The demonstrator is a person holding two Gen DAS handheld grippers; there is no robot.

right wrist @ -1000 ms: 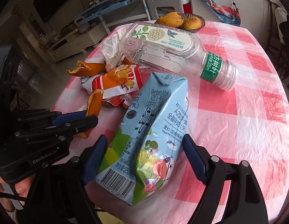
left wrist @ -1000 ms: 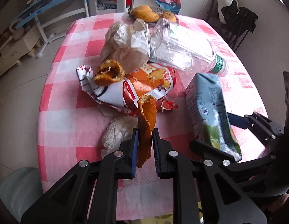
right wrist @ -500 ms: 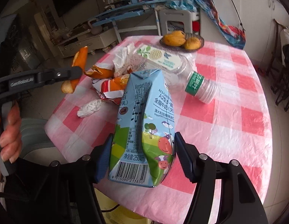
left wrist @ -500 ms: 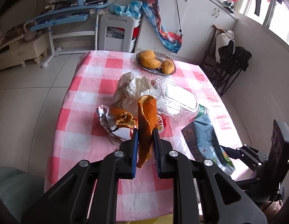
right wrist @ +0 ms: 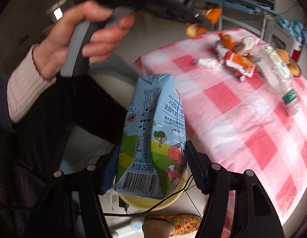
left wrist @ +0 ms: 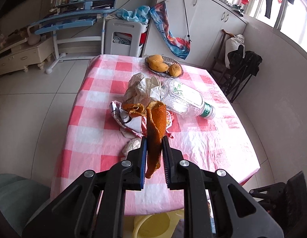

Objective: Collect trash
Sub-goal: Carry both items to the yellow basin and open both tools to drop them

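My left gripper [left wrist: 154, 144] is shut on a curled orange peel [left wrist: 155, 127] and holds it above the near end of the pink checked table [left wrist: 203, 138]. My right gripper [right wrist: 151, 150] is shut on a light blue milk carton [right wrist: 153, 136], held off the table's edge above a yellow bin [right wrist: 145, 202] on the floor. The bin also shows in the left wrist view [left wrist: 153, 226]. Left on the table are a red and white snack wrapper [left wrist: 129, 121], another peel [left wrist: 134, 110], crumpled paper [left wrist: 141, 90], a clear plastic bottle [left wrist: 183, 99] and a small paper wad [left wrist: 132, 145].
A bowl of mangoes [left wrist: 163, 66] stands at the table's far end. A grey-green bin [left wrist: 12, 200] is at the lower left. A folding chair [left wrist: 240, 69] stands to the right, and a white stool [left wrist: 125, 37] and a desk [left wrist: 74, 17] beyond the table.
Both grippers have pulled back and up from the table with their loads. The right gripper has swung left, off the table's edge, to above the yellow bin.
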